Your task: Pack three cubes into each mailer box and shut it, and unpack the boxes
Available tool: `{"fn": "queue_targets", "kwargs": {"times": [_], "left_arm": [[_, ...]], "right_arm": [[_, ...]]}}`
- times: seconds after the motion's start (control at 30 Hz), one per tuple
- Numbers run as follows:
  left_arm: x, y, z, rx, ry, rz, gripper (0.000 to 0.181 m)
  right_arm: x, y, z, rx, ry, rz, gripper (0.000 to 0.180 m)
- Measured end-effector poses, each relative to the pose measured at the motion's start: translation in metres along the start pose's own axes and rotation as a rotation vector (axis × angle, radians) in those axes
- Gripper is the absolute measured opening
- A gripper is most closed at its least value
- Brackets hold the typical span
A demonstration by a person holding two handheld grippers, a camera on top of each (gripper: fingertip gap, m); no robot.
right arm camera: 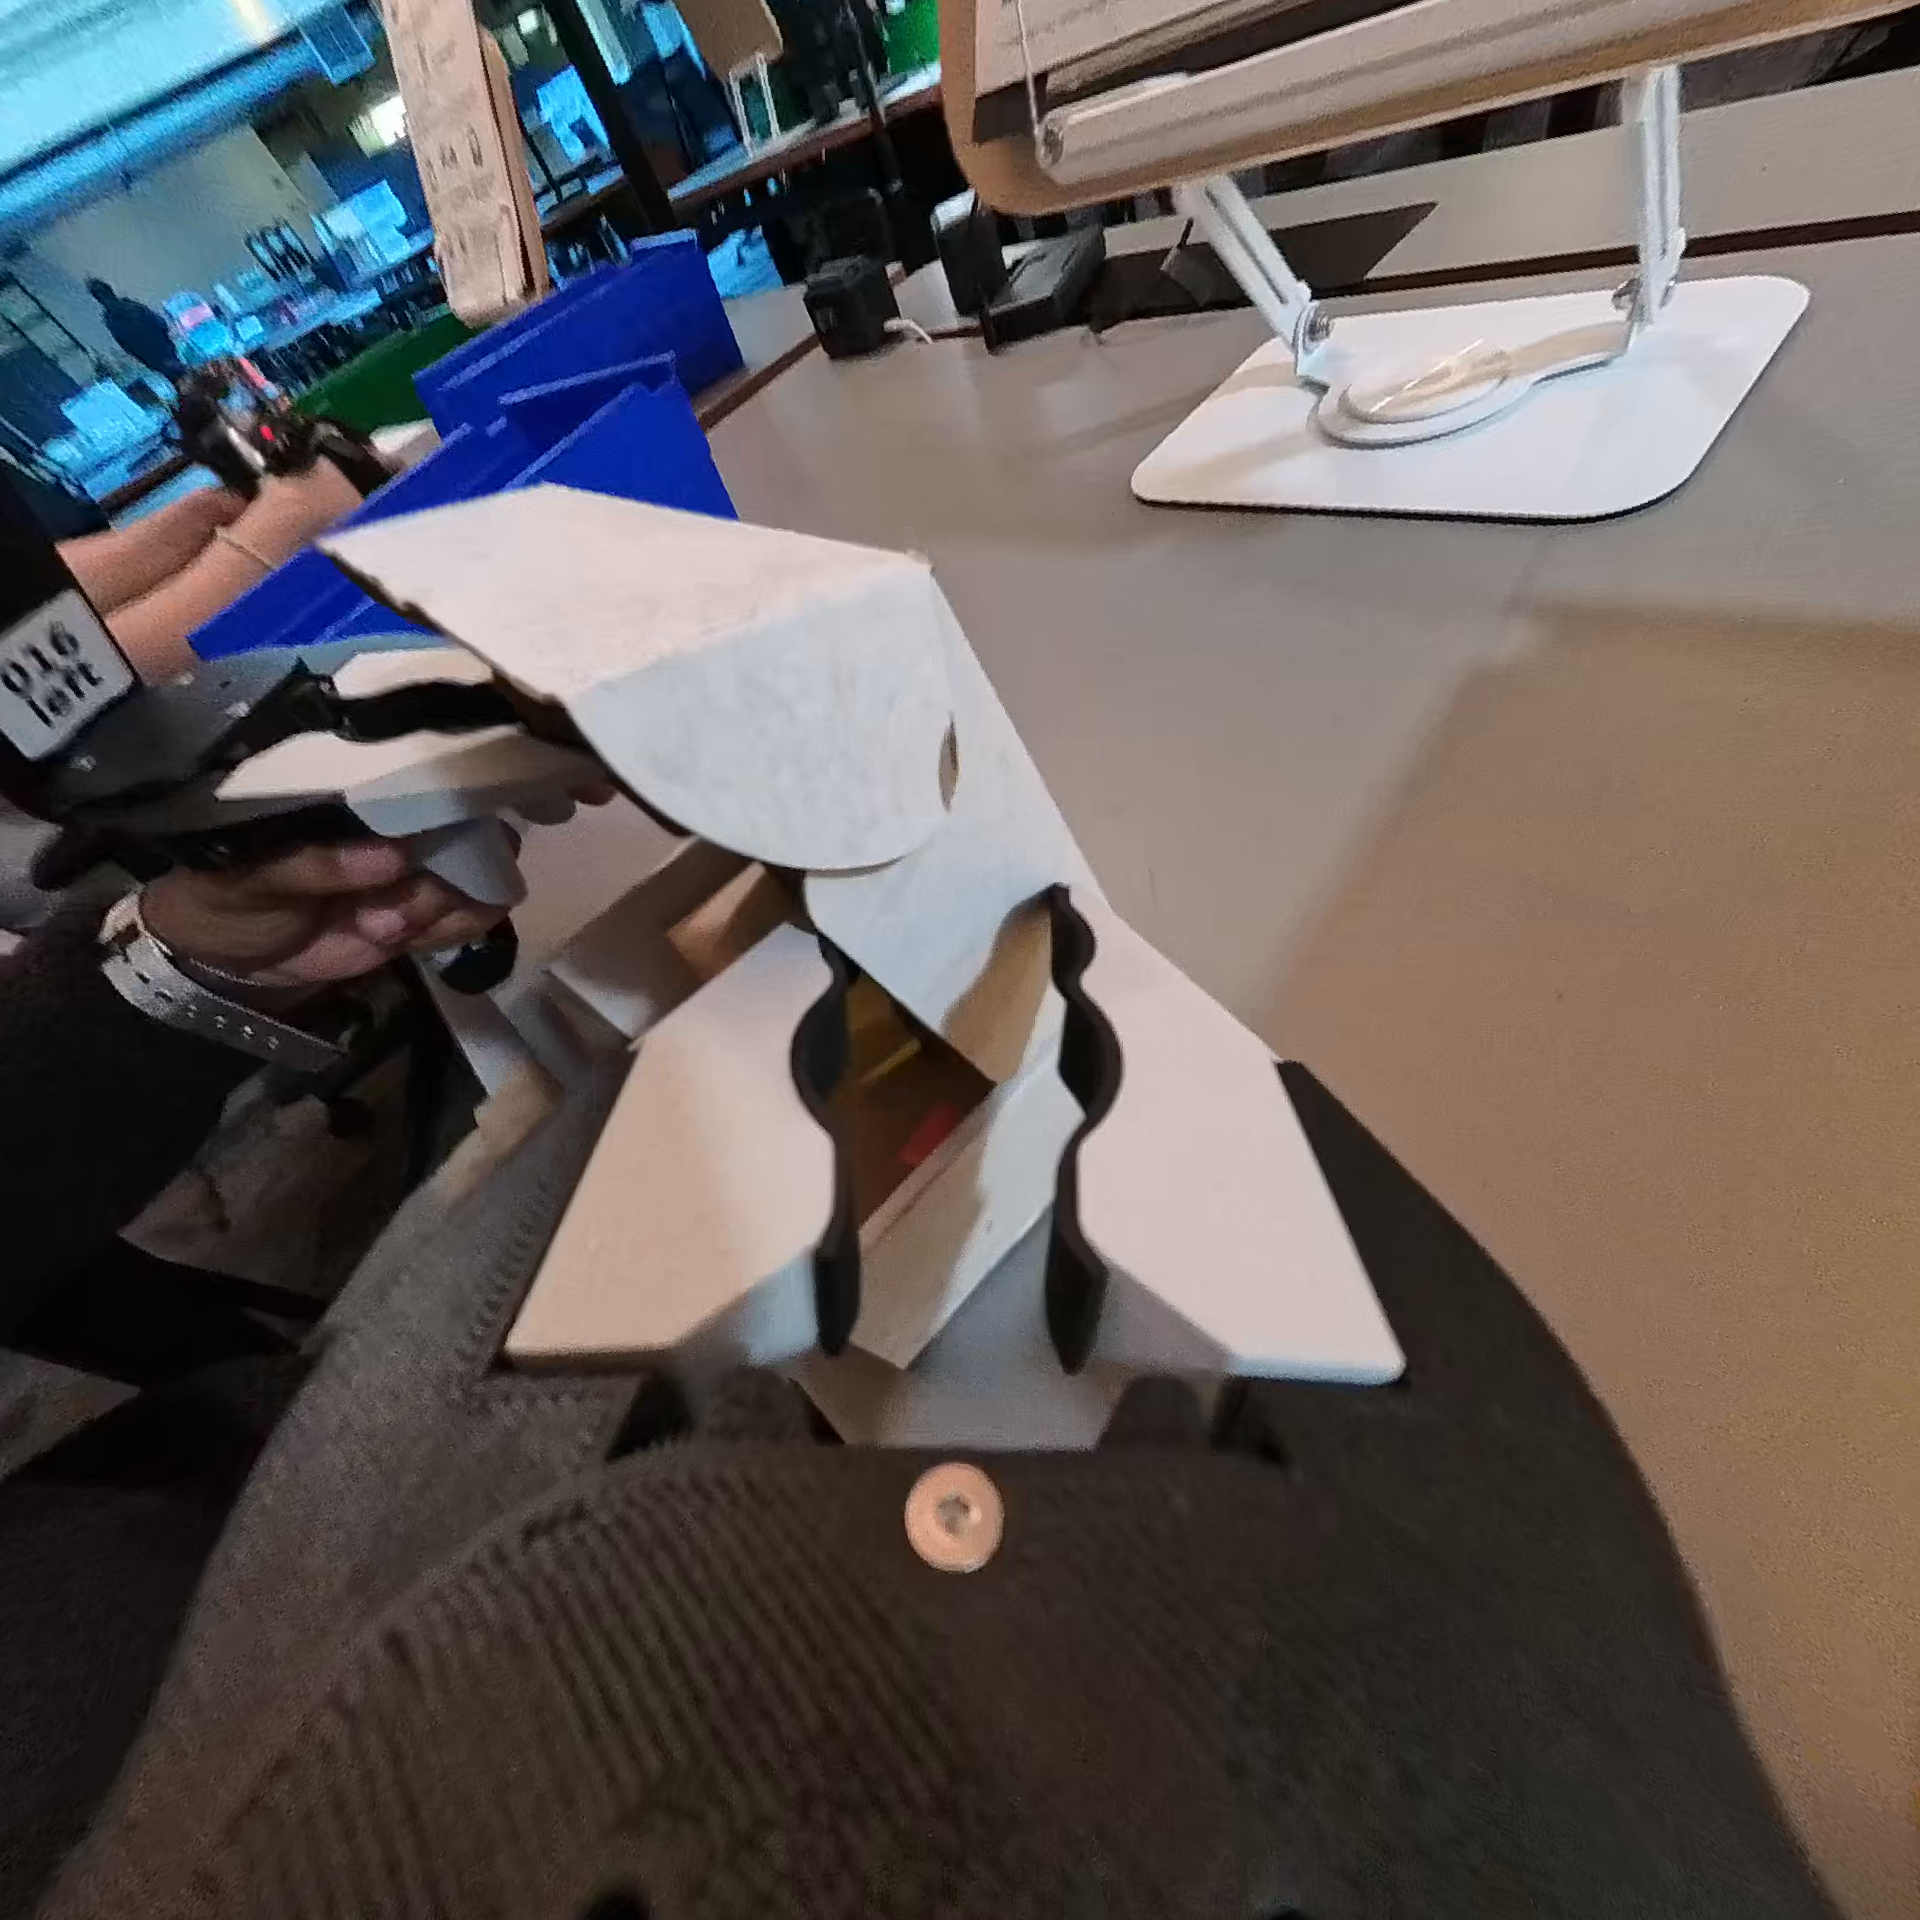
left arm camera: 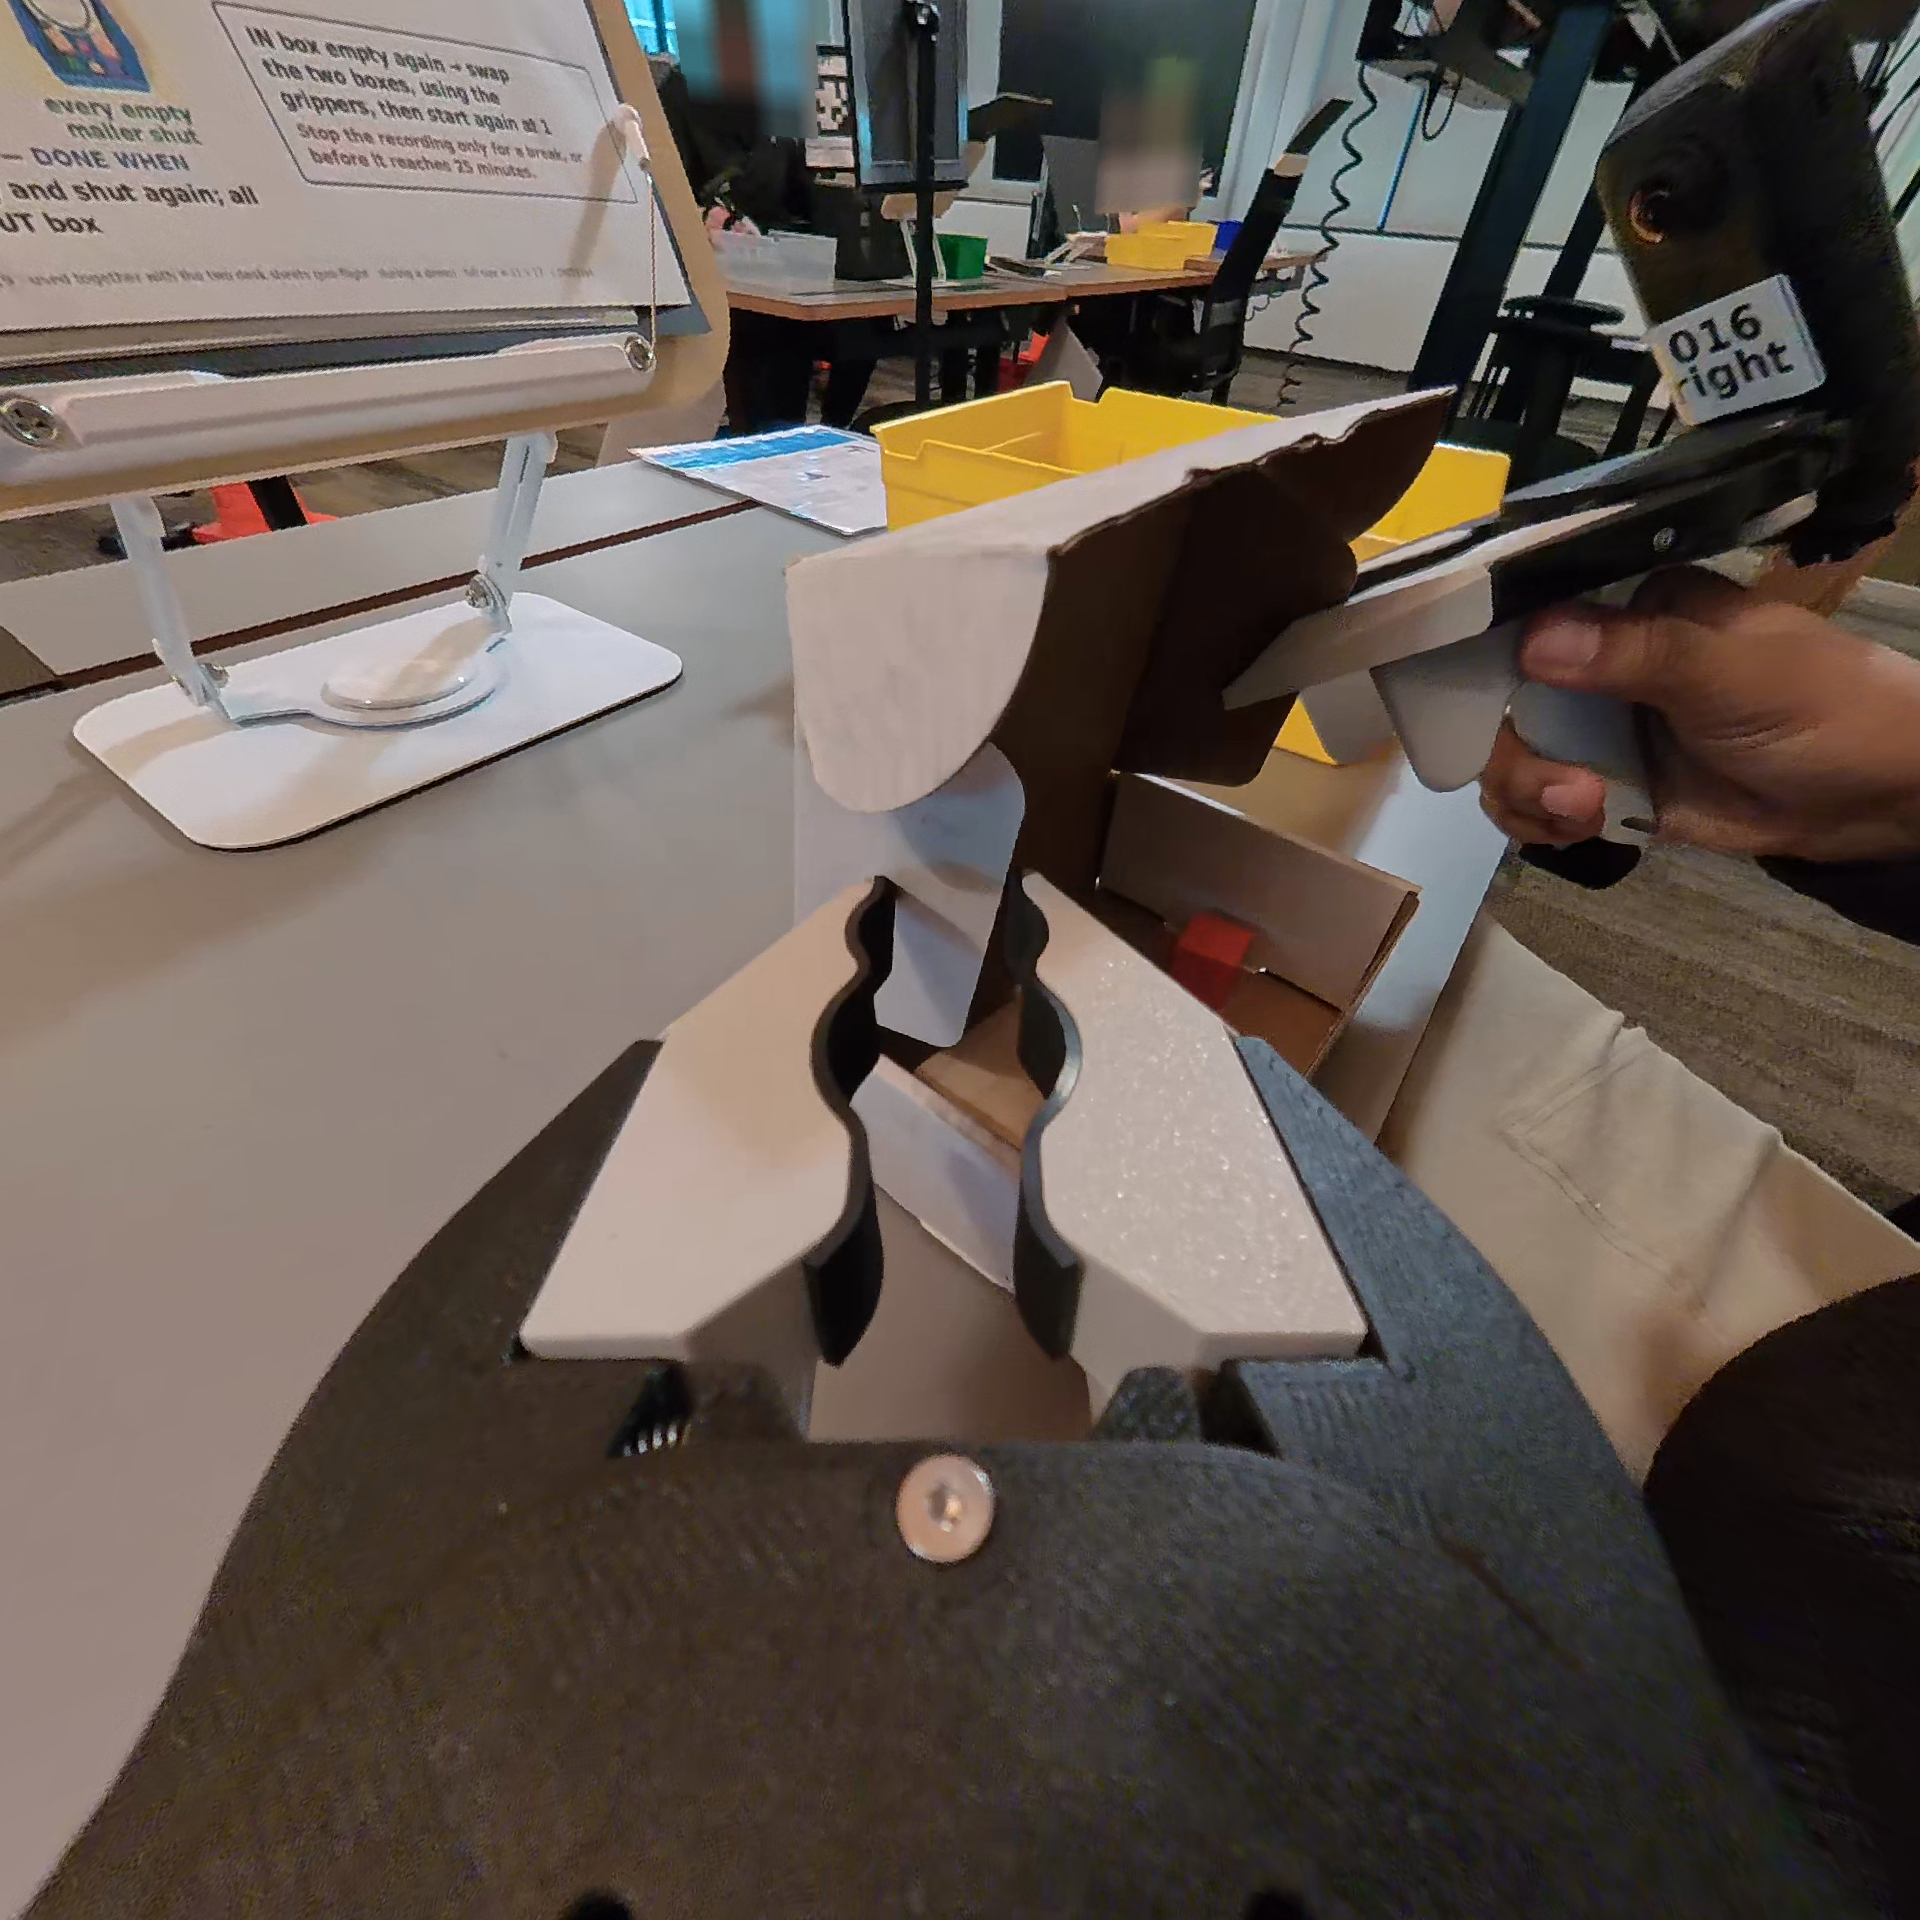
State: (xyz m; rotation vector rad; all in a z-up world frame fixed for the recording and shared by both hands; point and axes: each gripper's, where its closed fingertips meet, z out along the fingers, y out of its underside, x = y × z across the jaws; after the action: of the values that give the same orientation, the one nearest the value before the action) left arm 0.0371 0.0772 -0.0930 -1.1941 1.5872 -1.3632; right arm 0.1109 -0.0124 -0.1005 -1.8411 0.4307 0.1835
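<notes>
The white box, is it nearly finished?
Done: at least a red cube sits inside the mailer box. In hand: its lid stands half up, with the left tool and right tool at its side flaps. Left: the lid is not shut, and how many cubes are inside stays hidden.

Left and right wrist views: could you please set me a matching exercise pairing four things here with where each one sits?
Things:
1. small red cube
2. yellow plastic bin
3. blue plastic bin
4. white metal sheet stand

Places:
A. on the grey table, carrying a printed sheet
B. inside the open white cardboard mailer box
C. beyond the box, left wrist view
D. beyond the box's raised lid, right wrist view

Pairs: 1-B; 2-C; 3-D; 4-A
</notes>
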Motion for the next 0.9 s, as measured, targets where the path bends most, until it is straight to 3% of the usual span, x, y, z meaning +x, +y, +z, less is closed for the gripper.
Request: {"fn": "queue_targets", "kwargs": {"times": [0.27, 0.4, 0.57, 0.77, 0.9], "left_arm": [[0.004, 0.006, -0.004, -0.036, -0.015, 0.055, 0.018], [-0.005, 0.001, -0.011, -0.019, -0.060, 0.079, 0.018], [0.003, -0.002, -0.020, 0.031, 0.016, -0.018, 0.022], [0.027, 0.005, -0.012, 0.000, 0.090, 0.053, 0.034], [0.030, 0.010, -0.011, -0.030, 0.081, 0.104, 0.030]], "right_arm": [[-0.007, 0.018, -0.010, -0.095, -0.013, -0.106, 0.035], [0.008, 0.023, -0.017, -0.130, 0.085, -0.194, 0.044], [-0.013, 0.021, -0.019, -0.072, -0.009, -0.222, 0.042], [-0.021, 0.029, -0.015, -0.106, -0.002, -0.375, 0.039], [-0.023, 0.033, -0.013, -0.132, 0.006, -0.404, 0.038]]}}
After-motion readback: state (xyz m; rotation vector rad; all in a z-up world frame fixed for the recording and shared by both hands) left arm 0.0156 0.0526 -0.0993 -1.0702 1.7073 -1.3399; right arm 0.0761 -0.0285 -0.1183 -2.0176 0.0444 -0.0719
